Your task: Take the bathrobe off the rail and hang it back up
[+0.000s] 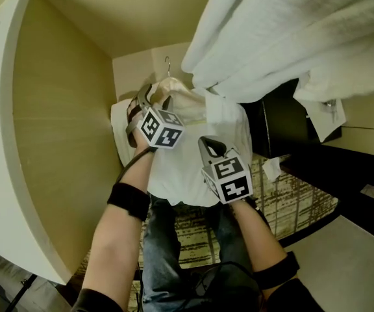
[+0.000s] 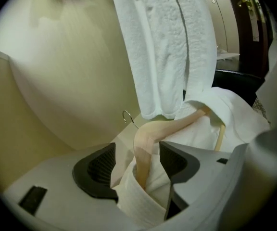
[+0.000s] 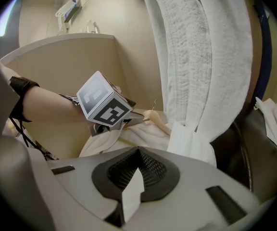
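Note:
A white bathrobe (image 1: 193,164) on a wooden hanger (image 1: 177,84) is held low inside the wardrobe, off the rail. My left gripper (image 1: 145,99) is at the hanger's left shoulder. In the left gripper view its jaws stand apart, with the hanger arm (image 2: 150,136) and the robe's collar (image 2: 138,196) between them, and the left gripper (image 2: 136,165) is open. My right gripper (image 1: 208,143) is at the robe's front. In the right gripper view the right gripper (image 3: 136,174) is shut on a thin fold of white robe cloth (image 3: 132,192).
A second white robe (image 1: 291,31) hangs above at the right, close over the hanger. The beige wardrobe side panel (image 1: 50,142) stands at the left and a dark cabinet (image 1: 284,122) at the right. The person's legs (image 1: 174,252) and patterned carpet (image 1: 297,200) are below.

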Demonstrator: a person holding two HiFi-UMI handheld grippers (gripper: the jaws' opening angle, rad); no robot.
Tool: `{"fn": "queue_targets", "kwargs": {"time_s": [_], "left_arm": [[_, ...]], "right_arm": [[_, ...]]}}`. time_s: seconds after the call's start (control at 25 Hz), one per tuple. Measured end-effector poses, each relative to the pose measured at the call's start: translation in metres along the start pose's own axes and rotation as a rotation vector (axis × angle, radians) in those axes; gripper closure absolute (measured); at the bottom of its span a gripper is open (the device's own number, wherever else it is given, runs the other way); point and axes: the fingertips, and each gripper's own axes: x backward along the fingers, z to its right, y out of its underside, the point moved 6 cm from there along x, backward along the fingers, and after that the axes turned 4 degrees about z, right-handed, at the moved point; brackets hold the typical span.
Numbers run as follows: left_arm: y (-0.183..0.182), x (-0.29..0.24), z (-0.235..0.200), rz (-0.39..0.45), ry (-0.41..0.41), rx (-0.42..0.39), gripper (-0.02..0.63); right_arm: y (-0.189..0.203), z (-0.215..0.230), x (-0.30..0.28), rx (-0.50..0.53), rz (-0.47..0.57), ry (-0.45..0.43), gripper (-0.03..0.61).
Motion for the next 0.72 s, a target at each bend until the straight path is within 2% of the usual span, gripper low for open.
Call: {"fn": "queue_targets", "kwargs": {"time_s": [0.16, 0.24, 0.32, 0.48, 0.72], "left_arm": [[-0.016, 0.035, -0.005, 0.013, -0.019, -0.007, 0.330], [-0.031, 0.060, -0.015, 0.030, -0.039, 0.009, 0.374], [-0.049, 0.093, -0.026, 0.050, -0.064, 0.030, 0.464], [-0.091, 0.172, -0.039, 0.098, -0.070, 0.105, 0.598], [-0.160, 0.287, -0.066, 0.199, -0.019, 0.261, 0.612]], "right_arm": [[-0.019, -0.007, 0.018, 0.005, 0.011, 0.003, 0.565], [-0.038, -0.012, 0.032, 0.016, 0.028, 0.006, 0.566], [-0.060, -0.018, 0.051, 0.030, 0.049, 0.007, 0.565], [-0.105, -0.033, 0.102, 0.061, 0.082, 0.008, 0.565], [-0.173, -0.059, 0.174, 0.119, 0.161, -0.003, 0.565]]}}
